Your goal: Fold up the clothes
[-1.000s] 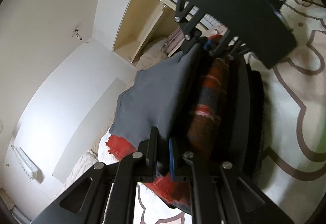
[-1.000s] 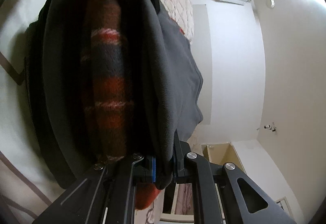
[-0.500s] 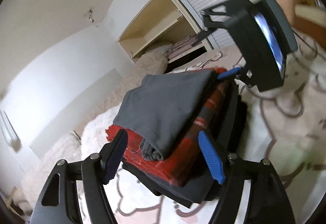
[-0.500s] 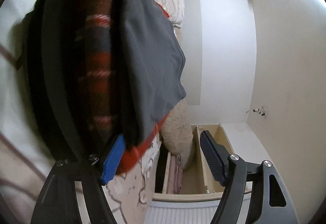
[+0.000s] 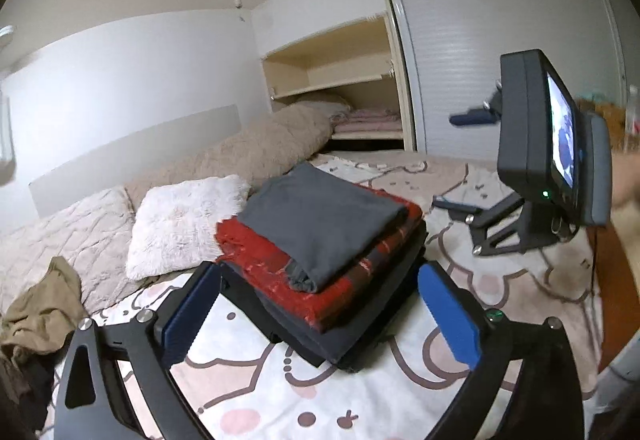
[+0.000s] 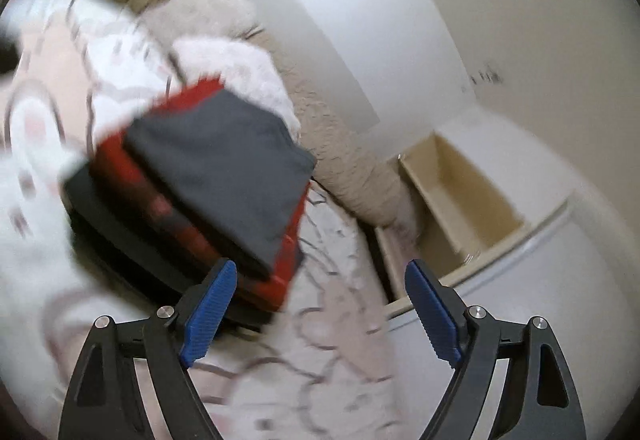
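A stack of folded clothes lies on the patterned bedspread (image 5: 280, 392): a grey garment (image 5: 320, 215) on top, a red plaid one (image 5: 260, 260) under it, dark ones (image 5: 360, 324) at the bottom. My left gripper (image 5: 320, 314) is open and empty, just in front of the stack. My right gripper (image 6: 320, 314) is open and empty, back from the stack (image 6: 216, 167), which looks blurred in its view. The right gripper also shows in the left wrist view (image 5: 472, 159), raised to the right of the stack.
A white fluffy pillow (image 5: 180, 224) and a beige blanket roll (image 5: 264, 151) lie behind the stack. A crumpled olive garment (image 5: 40, 312) lies at the left. An open wardrobe with shelves (image 5: 340, 79) stands beyond the bed.
Both grippers were shut on the stack's ends a second ago. They opened, let it go and pulled back; the stack now lies flat on the bed.
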A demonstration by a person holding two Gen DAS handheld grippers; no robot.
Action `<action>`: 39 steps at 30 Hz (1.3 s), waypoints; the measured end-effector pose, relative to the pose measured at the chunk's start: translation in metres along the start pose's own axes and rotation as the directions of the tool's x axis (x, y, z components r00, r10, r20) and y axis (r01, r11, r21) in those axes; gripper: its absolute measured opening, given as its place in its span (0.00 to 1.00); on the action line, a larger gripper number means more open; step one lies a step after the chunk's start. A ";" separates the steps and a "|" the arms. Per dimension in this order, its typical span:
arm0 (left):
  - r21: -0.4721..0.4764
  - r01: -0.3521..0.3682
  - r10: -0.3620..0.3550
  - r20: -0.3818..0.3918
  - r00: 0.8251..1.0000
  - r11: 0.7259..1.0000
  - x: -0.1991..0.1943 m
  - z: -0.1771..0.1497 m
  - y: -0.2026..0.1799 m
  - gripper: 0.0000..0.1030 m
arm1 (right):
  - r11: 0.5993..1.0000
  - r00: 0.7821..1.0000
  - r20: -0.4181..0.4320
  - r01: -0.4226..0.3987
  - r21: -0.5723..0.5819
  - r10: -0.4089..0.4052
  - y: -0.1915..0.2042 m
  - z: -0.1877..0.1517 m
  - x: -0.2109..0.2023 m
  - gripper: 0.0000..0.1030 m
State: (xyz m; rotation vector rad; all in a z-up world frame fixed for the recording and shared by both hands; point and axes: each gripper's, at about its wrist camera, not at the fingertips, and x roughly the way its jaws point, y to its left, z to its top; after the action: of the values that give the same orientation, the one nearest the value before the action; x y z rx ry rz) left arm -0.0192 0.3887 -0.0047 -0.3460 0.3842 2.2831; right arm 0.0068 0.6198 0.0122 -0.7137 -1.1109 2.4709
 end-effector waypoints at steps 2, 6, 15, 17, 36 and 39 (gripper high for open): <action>-0.012 -0.013 0.013 0.013 1.000 1.000 -0.017 -0.001 0.005 1.00 | 0.996 1.000 0.014 0.000 0.094 -0.002 -0.024 0.006 -0.025 0.98; -0.023 -0.037 0.037 0.004 0.999 0.999 -0.044 -0.004 0.014 1.00 | 0.967 0.998 0.057 -0.016 0.255 0.002 0.020 0.071 -0.061 1.00; -0.058 -0.092 0.092 -0.017 0.996 0.994 -0.109 -0.020 0.040 1.00 | 0.870 0.996 0.058 -0.085 0.485 0.065 0.066 0.124 -0.133 1.00; -0.082 -0.106 0.105 -0.017 0.994 0.991 -0.123 -0.025 0.048 1.00 | 0.856 0.996 0.058 -0.085 0.510 0.064 0.075 0.124 -0.145 1.00; -0.196 -0.180 0.165 -0.091 0.982 0.964 -0.171 -0.064 0.064 1.00 | 0.715 0.988 -0.031 -0.087 0.693 0.150 0.110 0.100 -0.201 1.00; -0.208 -0.180 0.161 -0.103 0.982 0.961 -0.169 -0.065 0.063 1.00 | 0.710 0.990 -0.036 -0.073 0.700 0.137 0.110 0.096 -0.204 1.00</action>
State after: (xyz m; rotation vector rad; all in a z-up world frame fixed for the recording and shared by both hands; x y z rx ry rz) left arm 0.0540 0.2118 0.0077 -0.5405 0.2139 2.4926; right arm 0.1082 0.3927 0.0452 -0.6298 -0.0346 2.6278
